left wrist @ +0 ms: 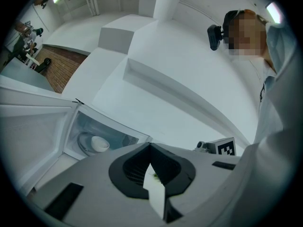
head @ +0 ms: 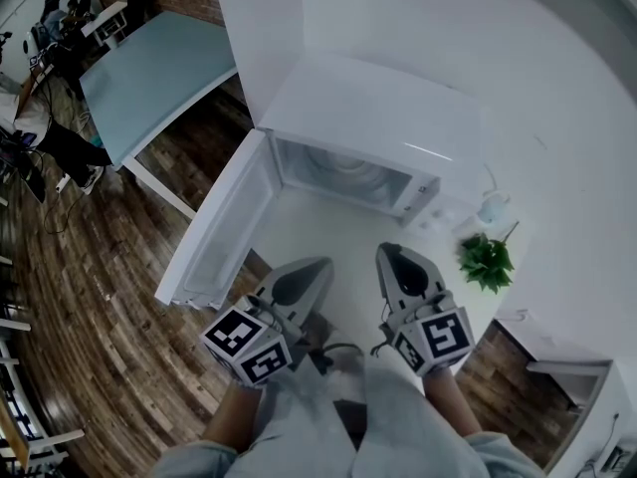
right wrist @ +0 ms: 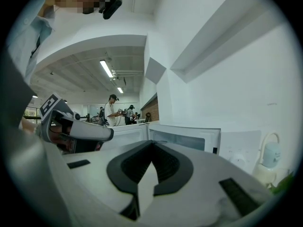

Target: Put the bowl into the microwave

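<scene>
A small white bowl [left wrist: 99,143] sits inside the white microwave [head: 370,118], on its round turntable. The microwave door [head: 214,235] hangs wide open to the left. Both grippers are held close to the person's body, in front of the microwave and clear of it. My left gripper [head: 317,267] is shut with nothing between its jaws, its tips [left wrist: 150,146] pointing up towards the wall right of the cavity. My right gripper [head: 390,255] is also shut and empty, and in its own view it [right wrist: 152,144] points at the microwave's front [right wrist: 184,138].
A small green plant [head: 486,260] and a pale blue jug [head: 493,207] stand on the white counter [head: 328,229] right of the microwave. A grey-blue table [head: 159,68] stands far left over wooden floor. Several people are in the background.
</scene>
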